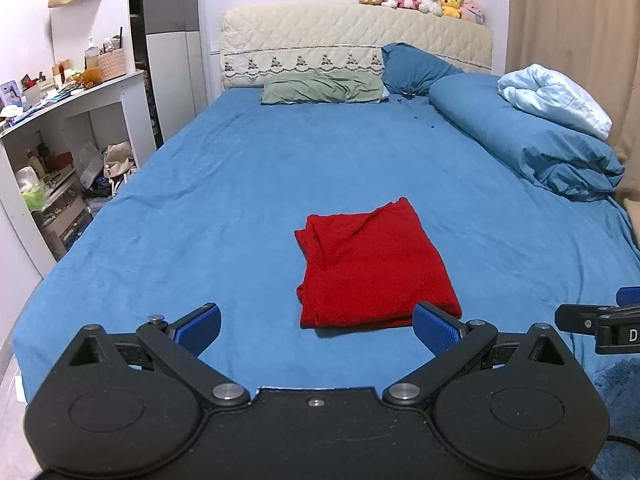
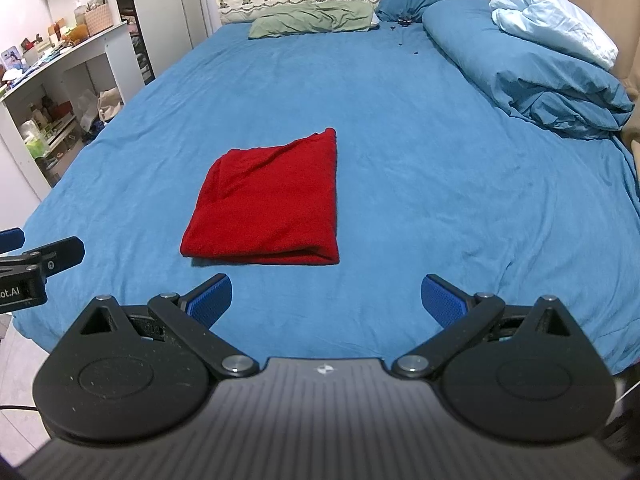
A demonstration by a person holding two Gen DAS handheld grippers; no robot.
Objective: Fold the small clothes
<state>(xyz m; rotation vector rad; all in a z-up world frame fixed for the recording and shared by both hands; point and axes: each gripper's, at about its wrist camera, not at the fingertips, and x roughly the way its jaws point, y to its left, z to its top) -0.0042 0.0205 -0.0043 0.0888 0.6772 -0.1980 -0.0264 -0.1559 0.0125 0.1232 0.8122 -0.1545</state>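
Both my grippers hang at the foot of the bed, left gripper [image 1: 316, 330] and right gripper [image 2: 326, 300], fingers spread wide, holding nothing. Red garment [image 2: 268, 208] lies ahead on the blue sheet [image 2: 420, 160], apart from both, already folded to a compact rectangle. Judgement: fold looks near done; next, a final half-fold or smoothing. Duvet [image 1: 532, 140] heaped right; cluttered shelf [image 1: 72, 120] left.

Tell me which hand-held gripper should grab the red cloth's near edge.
Left, probably. The left hand-held gripper is open with the red cloth straight ahead; the right hand-held gripper sits off to its side.
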